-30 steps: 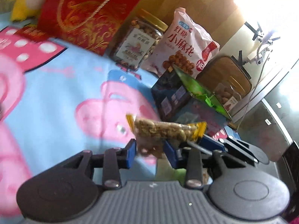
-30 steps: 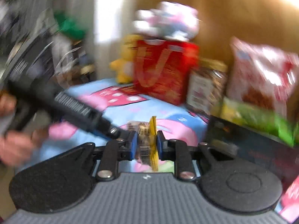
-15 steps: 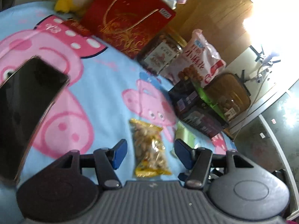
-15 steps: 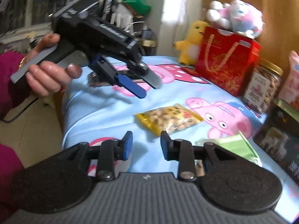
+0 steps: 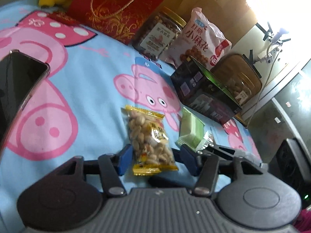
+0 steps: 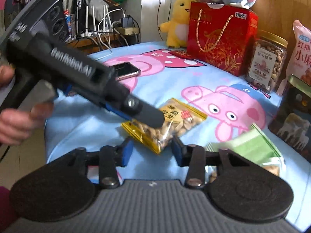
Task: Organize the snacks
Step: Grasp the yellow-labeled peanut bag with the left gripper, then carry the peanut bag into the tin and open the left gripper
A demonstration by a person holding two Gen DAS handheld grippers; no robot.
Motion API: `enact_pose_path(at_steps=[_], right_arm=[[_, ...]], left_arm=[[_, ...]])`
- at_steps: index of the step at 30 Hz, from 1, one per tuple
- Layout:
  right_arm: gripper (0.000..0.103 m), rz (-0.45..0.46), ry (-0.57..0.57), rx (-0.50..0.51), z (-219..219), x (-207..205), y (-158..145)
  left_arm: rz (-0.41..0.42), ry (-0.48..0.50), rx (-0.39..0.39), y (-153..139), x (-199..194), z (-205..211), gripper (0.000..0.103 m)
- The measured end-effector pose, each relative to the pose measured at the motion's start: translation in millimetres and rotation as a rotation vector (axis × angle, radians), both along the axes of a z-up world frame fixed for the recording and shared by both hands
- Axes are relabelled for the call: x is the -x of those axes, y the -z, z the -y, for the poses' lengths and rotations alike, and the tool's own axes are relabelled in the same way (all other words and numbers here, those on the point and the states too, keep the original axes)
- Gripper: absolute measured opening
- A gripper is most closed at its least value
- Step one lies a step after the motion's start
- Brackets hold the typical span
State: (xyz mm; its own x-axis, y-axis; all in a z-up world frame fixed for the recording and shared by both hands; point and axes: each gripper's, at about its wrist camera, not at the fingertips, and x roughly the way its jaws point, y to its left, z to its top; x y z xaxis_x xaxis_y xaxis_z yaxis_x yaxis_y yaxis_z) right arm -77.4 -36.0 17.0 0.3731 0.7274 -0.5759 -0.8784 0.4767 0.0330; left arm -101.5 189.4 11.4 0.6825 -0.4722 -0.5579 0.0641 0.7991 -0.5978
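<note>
- Two risks from the left wrist view: left gripper (image 5: 155, 160) stands spread around the nut packet (image 5: 149, 136) lying between its fingers; closing there may pinch cloth, or slip off the crinkly film.
- From the right wrist view: right gripper (image 6: 152, 151), also spread and empty, has the packet just ahead; both tools crowd it and may collide.

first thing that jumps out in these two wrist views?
The yellow nut packet lying flat on the pig-print blue sheet, framed by the open left claw. In the right wrist view, the left claw's black body crosses over it, with the red gift bag and plush toys at the back.
</note>
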Motion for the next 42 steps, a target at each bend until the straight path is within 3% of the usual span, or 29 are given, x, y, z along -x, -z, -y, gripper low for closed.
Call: enact_pose_path(at_steps=[2,7,12,18,25,30,39,42], right_arm=[[0.035,-0.003,0.009,-0.023,2,1,-2],[0.028,0.030,0.043,-0.077,18,8,-14],[0.028,0.104,0.103,-0.130,45,16,-29],[0.028,0.164,0.217,-0.158,84,18,-30],[0.028,0.206,0.386,-0.198,129,-14,-46],[0.028,0.225,0.487,-0.218,153,-64,-61],[0.030,0.194,0.612,-0.156,172,-139,-43],[0.042,0.191,0.665,-0.160,180,-141,-39]], left_arm=[[0.009,-0.010,-0.040,-2,2,3,0.038],[0.055,0.027,-0.045,-15,9,13,0.038],[0.135,0.077,-0.082,-41,9,36,0.038],[0.176,0.195,-0.129,-55,-6,79,0.038],[0.235,0.311,-0.186,-76,-53,140,0.038],[0.284,0.349,-0.198,-97,-109,176,0.038],[0.241,0.325,-0.216,-85,-199,221,0.040],[0.209,0.309,-0.229,-78,-209,228,0.043]])
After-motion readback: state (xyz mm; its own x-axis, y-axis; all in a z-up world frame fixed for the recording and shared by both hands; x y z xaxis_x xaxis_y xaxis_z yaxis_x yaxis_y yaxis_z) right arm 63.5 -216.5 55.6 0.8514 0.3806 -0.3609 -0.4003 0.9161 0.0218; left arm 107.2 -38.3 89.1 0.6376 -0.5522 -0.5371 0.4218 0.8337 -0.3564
